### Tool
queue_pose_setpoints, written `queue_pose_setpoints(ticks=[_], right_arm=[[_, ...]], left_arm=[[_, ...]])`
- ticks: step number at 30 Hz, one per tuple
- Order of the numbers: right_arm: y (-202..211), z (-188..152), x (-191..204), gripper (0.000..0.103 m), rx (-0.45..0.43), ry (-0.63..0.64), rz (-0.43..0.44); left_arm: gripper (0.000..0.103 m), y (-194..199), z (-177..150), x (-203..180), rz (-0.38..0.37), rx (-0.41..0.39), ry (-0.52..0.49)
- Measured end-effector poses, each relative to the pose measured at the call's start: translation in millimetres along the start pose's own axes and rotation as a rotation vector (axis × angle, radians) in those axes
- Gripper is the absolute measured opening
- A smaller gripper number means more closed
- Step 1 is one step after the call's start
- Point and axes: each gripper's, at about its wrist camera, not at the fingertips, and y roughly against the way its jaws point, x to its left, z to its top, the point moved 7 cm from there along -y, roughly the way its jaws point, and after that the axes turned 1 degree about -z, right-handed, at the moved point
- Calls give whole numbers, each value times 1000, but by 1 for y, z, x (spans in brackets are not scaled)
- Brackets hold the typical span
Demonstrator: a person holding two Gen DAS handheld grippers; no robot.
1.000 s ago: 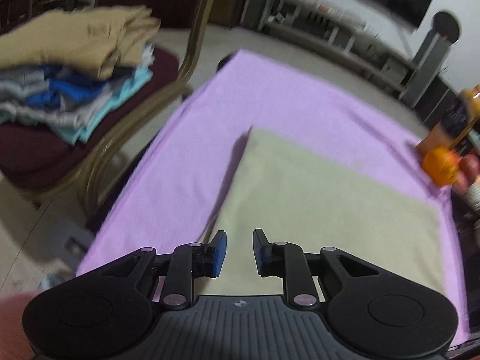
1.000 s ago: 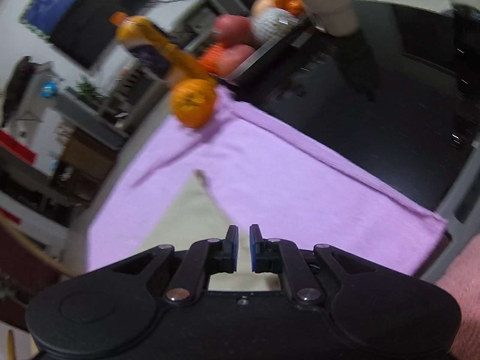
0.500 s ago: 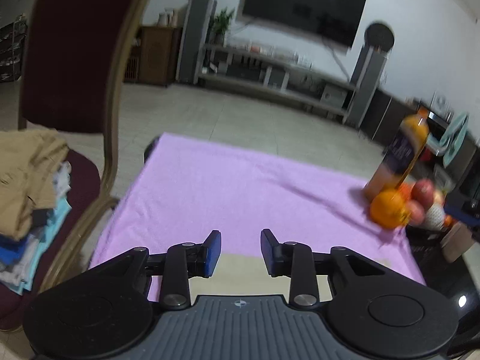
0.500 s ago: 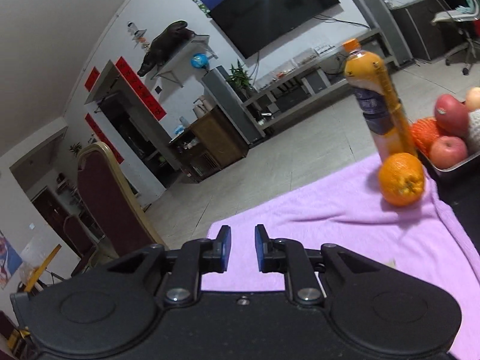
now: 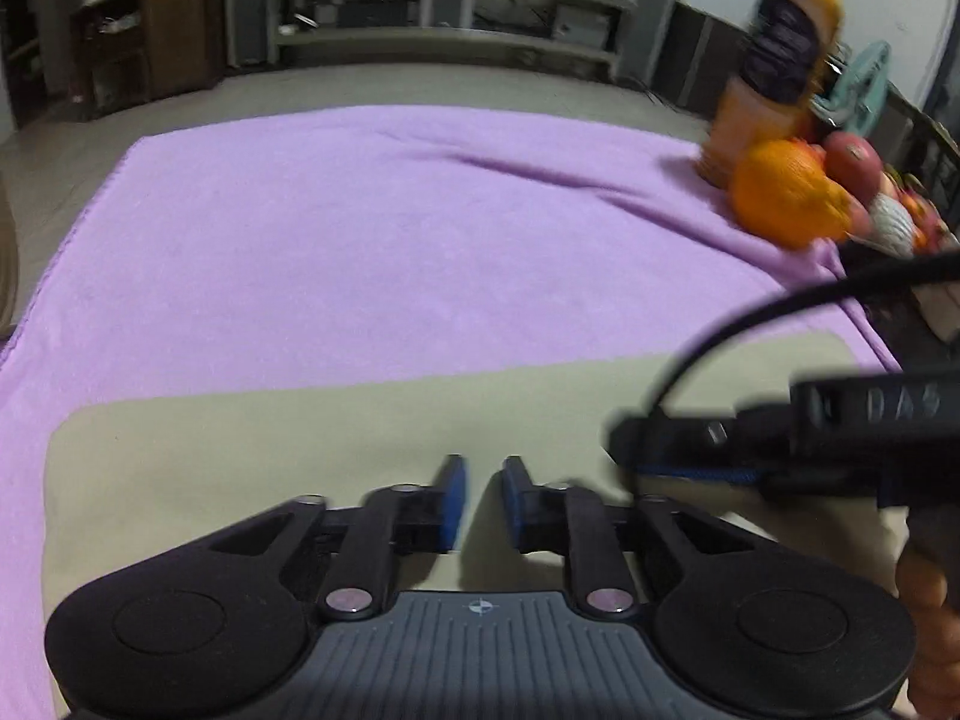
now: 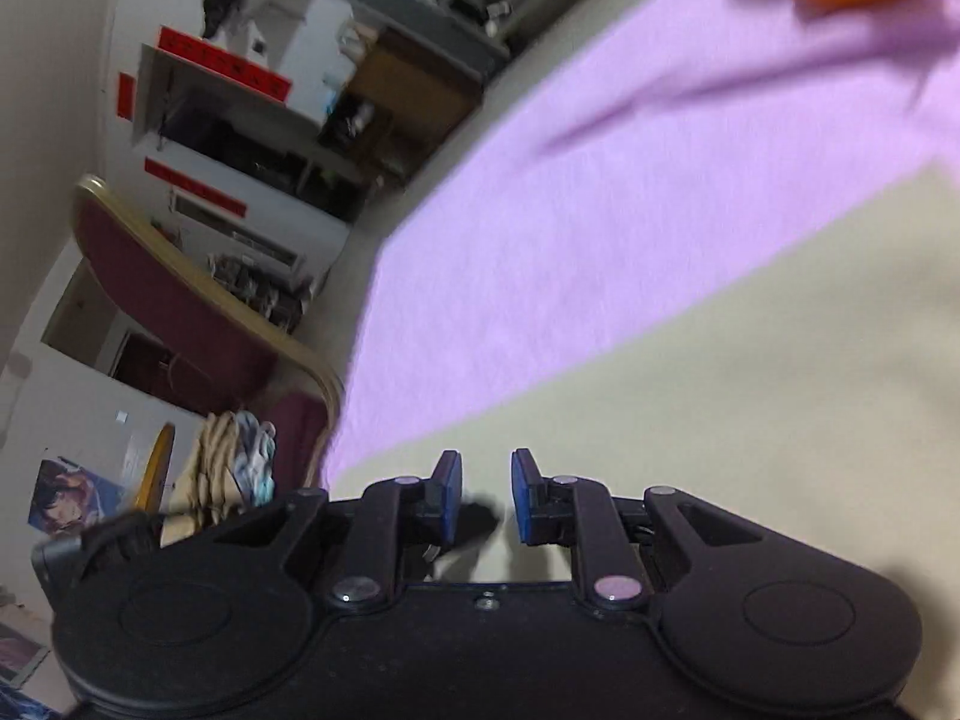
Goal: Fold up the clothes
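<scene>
Both claws, the left gripper [image 5: 478, 501] having just narrowed and the right gripper [image 6: 486, 495] just widened, hover slightly spread and empty over the beige garment [image 5: 300, 450], which lies flat, partly folded on the purple cloth [image 5: 360, 228], further folds seemingly remaining.

Matt beige cloth [image 5: 360, 450] on fuzzy purple towel [image 5: 390, 240]

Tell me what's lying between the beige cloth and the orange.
Only bare purple towel lies between the beige cloth and the orange; the left wrist view shows it.
</scene>
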Motion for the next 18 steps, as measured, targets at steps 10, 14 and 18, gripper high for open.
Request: queue_pose_setpoints(ticks=[10, 14, 18], right_arm=[[56, 63, -98, 0, -308, -213, -106], [86, 66, -135, 0, -470, -345, -167], [122, 63, -115, 9, -566, -327, -301]], left_arm=[[14, 21, 14, 144, 362, -92, 366], [14, 34, 14, 154, 490, -82, 357], [14, 77, 28, 147, 528, -137, 364]])
